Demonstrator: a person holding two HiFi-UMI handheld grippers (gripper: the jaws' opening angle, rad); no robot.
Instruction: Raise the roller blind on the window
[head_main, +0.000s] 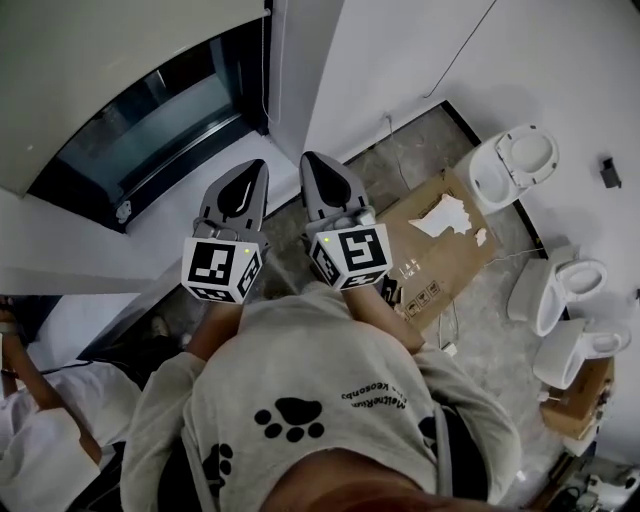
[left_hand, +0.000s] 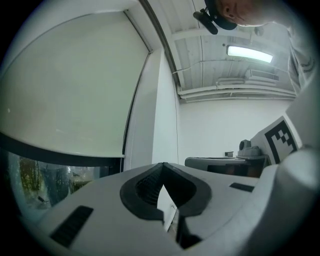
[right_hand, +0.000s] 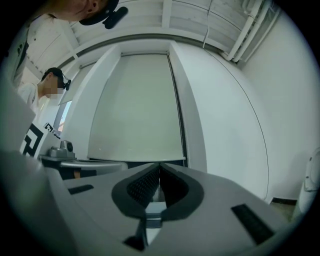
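Cream roller blind (head_main: 100, 60) hangs most of the way down the window, with only a dark strip of glass (head_main: 150, 130) below it. Left gripper (head_main: 248, 180) and right gripper (head_main: 322, 175) are both closed and empty, pointing toward it. Flattened cardboard (head_main: 440, 265) on the floor carries a white scrap (head_main: 445, 215).

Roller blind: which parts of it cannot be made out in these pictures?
Top of the roller blind: head view, cut off by the picture edge.
Its chain: left gripper view, only a thin dark line, too small to tell.
Window under it: right gripper view, mostly behind the right gripper.
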